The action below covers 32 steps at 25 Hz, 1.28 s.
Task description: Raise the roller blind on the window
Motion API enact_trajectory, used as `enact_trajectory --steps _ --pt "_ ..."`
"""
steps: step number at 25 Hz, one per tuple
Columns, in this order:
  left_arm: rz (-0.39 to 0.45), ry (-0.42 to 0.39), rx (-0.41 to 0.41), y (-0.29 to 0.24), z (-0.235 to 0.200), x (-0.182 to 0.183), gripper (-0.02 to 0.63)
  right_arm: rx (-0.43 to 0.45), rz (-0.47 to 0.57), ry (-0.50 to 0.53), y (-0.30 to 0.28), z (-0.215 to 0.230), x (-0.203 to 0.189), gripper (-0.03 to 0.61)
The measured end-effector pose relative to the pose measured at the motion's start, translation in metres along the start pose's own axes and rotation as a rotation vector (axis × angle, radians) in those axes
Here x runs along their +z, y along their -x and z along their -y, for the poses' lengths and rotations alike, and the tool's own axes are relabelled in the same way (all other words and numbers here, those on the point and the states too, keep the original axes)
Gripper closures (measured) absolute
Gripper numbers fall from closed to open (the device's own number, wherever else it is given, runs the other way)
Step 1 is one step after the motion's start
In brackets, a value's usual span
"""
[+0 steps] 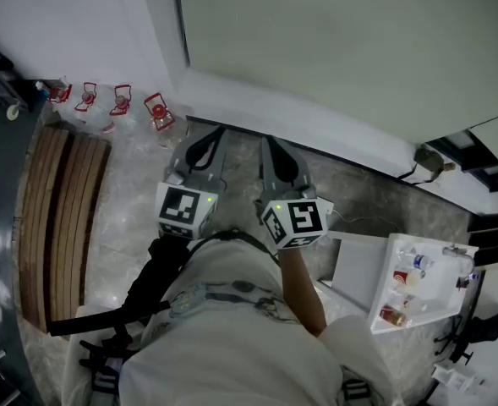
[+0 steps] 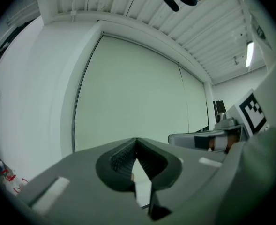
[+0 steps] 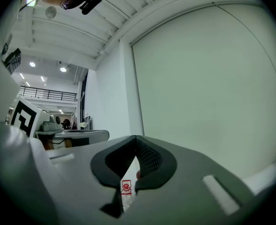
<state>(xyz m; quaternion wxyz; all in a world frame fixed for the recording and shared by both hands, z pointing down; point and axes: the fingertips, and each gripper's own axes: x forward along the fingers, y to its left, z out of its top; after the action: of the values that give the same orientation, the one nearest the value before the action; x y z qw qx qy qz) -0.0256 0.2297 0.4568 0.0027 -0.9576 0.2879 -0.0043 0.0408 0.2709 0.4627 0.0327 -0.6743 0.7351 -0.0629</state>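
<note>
At the far left a slatted wooden bench lies along the floor, and beyond its end a row of small red-framed containers stands against the foot of the wall. Next comes the left gripper, held level and pointing at the window. In the left gripper view its jaws meet at the tips with nothing between them, only a narrow wedge of daylight below the contact. Its marker cube sits just in front of the person's chest. Just beside it is the right gripper, parallel and also level, with its own marker cube behind it. Its jaws are likewise closed tip to tip and empty; one of the red-framed containers shows through the gap beneath them, far off on the floor. Neither gripper touches the roller blind, which hangs ahead of both – a pale green sheet drawn fully down over the window, reaching to the white sill. At the right a white tray holds a few small bottles – well apart from the grippers
</note>
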Motion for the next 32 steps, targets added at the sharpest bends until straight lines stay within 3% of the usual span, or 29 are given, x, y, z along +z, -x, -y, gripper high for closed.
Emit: enact_trajectory --steps 6,16,20,26,32 --pt "-0.034 0.031 0.063 -0.005 0.014 -0.018 0.615 0.055 -0.030 -0.002 0.016 0.015 -0.010 0.577" --pt "-0.108 0.076 0.149 0.002 -0.005 -0.041 0.615 0.133 -0.109 -0.034 0.000 0.014 -0.033 0.577" --pt "-0.116 0.106 0.146 -0.014 -0.036 -0.049 0.615 0.135 -0.125 -0.031 -0.034 0.012 -0.040 0.577" --pt "-0.066 0.091 0.129 -0.042 -0.050 -0.024 0.615 0.098 -0.088 -0.020 -0.047 0.026 -0.020 0.577" --pt "-0.074 0.102 0.100 -0.086 -0.140 -0.031 0.615 0.063 -0.097 -0.021 -0.147 0.024 -0.018 0.577"
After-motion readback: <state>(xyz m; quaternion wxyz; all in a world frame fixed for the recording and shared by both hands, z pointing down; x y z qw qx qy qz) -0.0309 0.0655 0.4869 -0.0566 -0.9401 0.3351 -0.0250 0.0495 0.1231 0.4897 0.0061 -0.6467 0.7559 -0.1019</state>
